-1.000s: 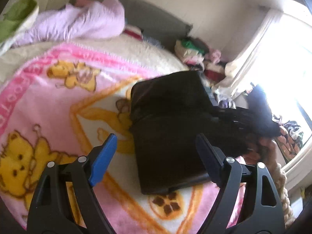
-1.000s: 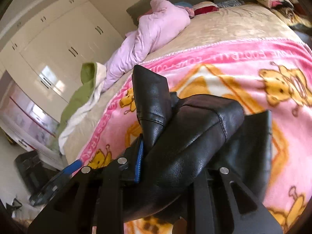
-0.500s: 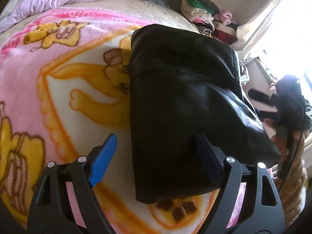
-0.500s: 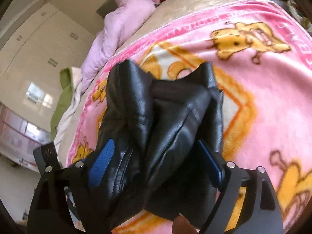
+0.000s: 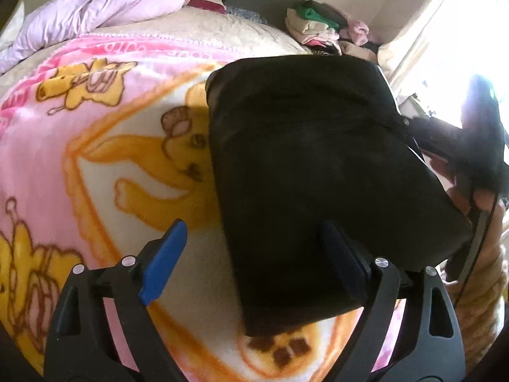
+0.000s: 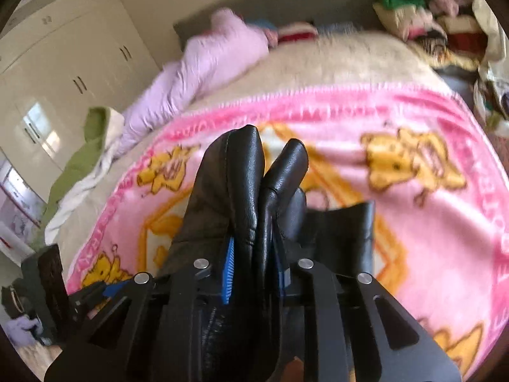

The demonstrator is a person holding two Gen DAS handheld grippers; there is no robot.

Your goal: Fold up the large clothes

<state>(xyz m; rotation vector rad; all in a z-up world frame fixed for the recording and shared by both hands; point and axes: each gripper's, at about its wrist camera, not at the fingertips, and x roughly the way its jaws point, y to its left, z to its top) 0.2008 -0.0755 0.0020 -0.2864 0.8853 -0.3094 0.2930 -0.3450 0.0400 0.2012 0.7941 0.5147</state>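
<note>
Folded jacket on blanket

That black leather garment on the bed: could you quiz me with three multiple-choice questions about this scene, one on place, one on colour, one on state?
1. The black leather garment lies on:
A. a pink cartoon blanket
B. a wooden floor
C. a chair

2. The pads of the left tongs are:
A. red
B. blue
C. white

3. The right tongs are:
A. wide apart, holding nothing
B. pinching folds of the garment
C. holding a green towel

Key: 1 A, the pink blanket spreads under it. 2 B, a blue pad shows. 3 B, leather bunches between the closing pads.
</note>
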